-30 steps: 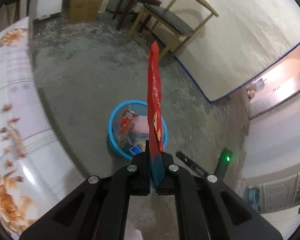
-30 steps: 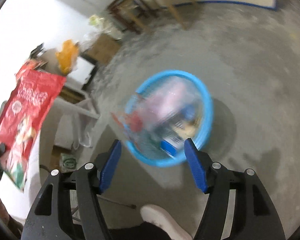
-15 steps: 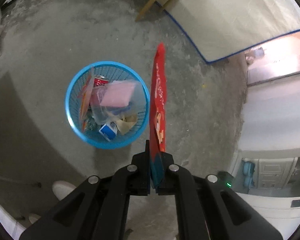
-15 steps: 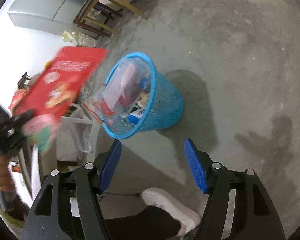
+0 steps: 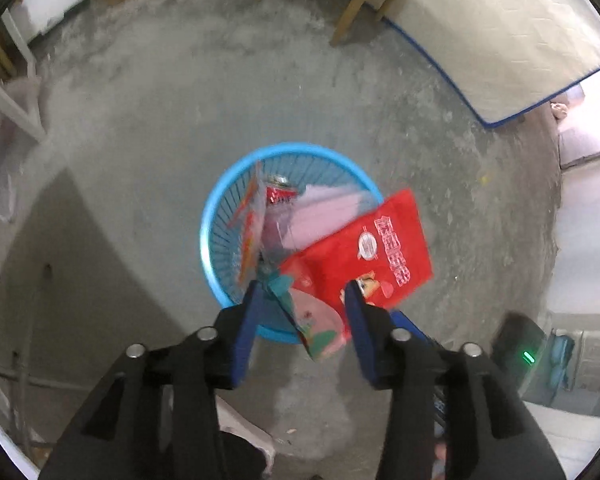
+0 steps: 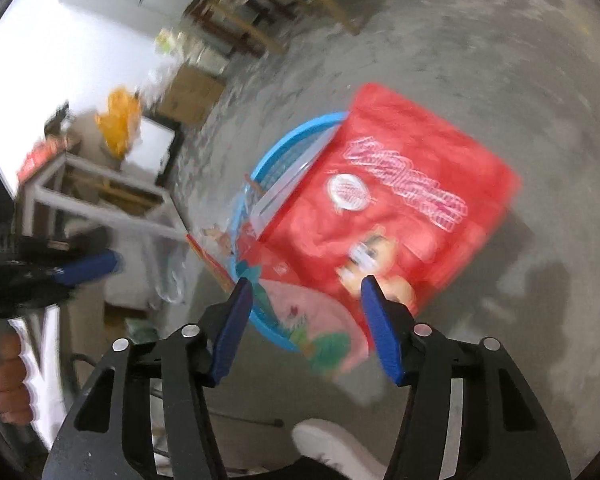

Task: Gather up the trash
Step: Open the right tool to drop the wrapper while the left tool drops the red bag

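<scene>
A red snack bag point(image 5: 364, 252) hangs loose in the air over the near right rim of the blue mesh bin point(image 5: 220, 204), free of any finger. My left gripper point(image 5: 304, 300) is open just above the bin. The bin holds a red can point(image 5: 280, 194), a pink packet and other wrappers. In the right wrist view the same bag point(image 6: 384, 216) is blurred and covers most of the bin point(image 6: 296, 136). My right gripper point(image 6: 306, 300) is open and empty above them. The left gripper's blue fingers point(image 6: 88, 266) show at the left edge there.
The bin stands on a bare concrete floor. Wooden chair legs point(image 5: 360, 4) and a mattress point(image 5: 500, 28) are at the back, a cardboard box point(image 6: 192, 92) and a white metal stand point(image 6: 100, 196) to the left. The person's white shoe point(image 6: 332, 444) is near the bin.
My left gripper has opened and let go of the red bag, which has tipped flat and is dropping toward the bin. Both grippers have moved over the bin.
</scene>
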A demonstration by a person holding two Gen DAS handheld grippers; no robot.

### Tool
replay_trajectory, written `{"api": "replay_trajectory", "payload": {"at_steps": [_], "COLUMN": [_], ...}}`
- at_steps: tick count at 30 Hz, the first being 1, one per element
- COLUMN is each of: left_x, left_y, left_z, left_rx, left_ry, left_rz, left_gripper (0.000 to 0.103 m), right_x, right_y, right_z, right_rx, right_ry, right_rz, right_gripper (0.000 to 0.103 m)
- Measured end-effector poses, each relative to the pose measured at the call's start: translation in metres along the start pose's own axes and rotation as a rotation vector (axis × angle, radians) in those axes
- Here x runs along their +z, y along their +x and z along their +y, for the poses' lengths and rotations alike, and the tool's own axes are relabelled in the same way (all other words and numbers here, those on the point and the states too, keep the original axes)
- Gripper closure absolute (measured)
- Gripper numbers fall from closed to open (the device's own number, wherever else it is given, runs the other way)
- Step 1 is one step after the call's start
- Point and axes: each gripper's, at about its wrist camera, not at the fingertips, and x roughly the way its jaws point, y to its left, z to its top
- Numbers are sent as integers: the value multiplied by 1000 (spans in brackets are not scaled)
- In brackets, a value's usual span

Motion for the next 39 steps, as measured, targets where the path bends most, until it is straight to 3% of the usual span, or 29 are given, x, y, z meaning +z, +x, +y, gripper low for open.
{"api": "replay_trajectory", "payload": {"at_steps": [7,13,16,27,33,39], "left_x": [-22,-82,-119,-246,-267,-274], "left_y": [-89,-187,-223,-271,-278,-277], "left_z": [18,44,65,144,156,163], "left_rx": [-36,-26,-35,17,37,6], "left_ry": [31,86,56,-187,-228,-248], "left_rz": [-115,-273,-356,-466,-510,-535], "left_gripper": [52,46,43,42,41,38], "right_x": [-2,-1,7,20,13,3], "right_y": [38,43,51,83,74,41], "right_z": [-13,-15,-15,-4,1,-8], "right_rx": [-71,-86,-98,-63,-75,-56], "right_ry": [12,-13,-8,75,67,70], "right_rz": [75,87,101,128,139,115], "right_gripper": [57,58,61,63,63,52]}}
